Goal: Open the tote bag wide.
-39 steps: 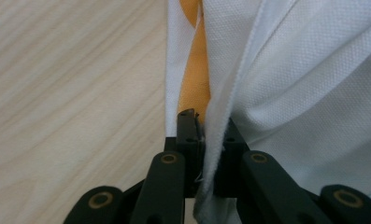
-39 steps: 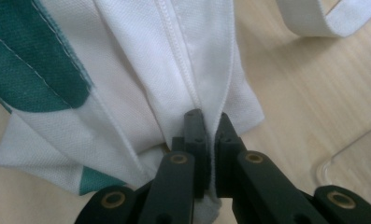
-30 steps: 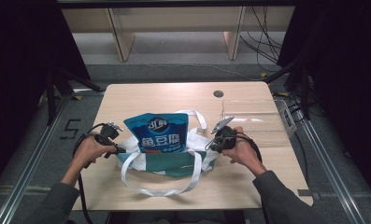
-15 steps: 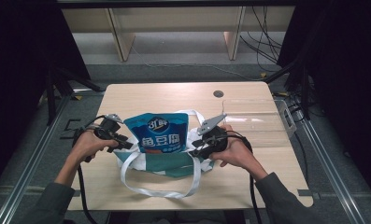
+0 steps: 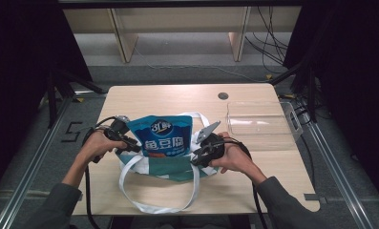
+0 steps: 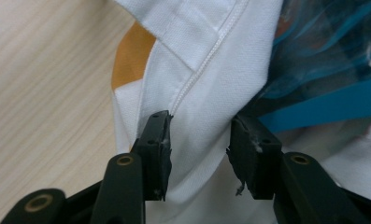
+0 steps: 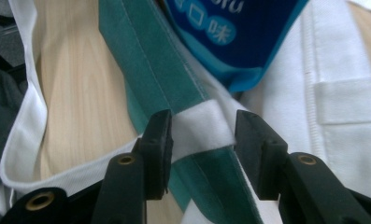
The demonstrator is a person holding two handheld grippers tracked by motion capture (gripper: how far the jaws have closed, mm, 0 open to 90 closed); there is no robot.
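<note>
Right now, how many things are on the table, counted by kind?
Tote bag: 1
Blue snack pouch: 1
Clear plastic box: 1
Hand-held grippers, left and right: 2
Total: 5

blue pouch's (image 5: 162,138) lower half hidden inside tote bag (image 5: 177,167), small print unreadable

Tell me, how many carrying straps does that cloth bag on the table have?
2. One white strap loops toward the person over the near table edge; the other white strap arches behind the blue pouch standing in the bag. Parts are hidden by the pouch.
</note>
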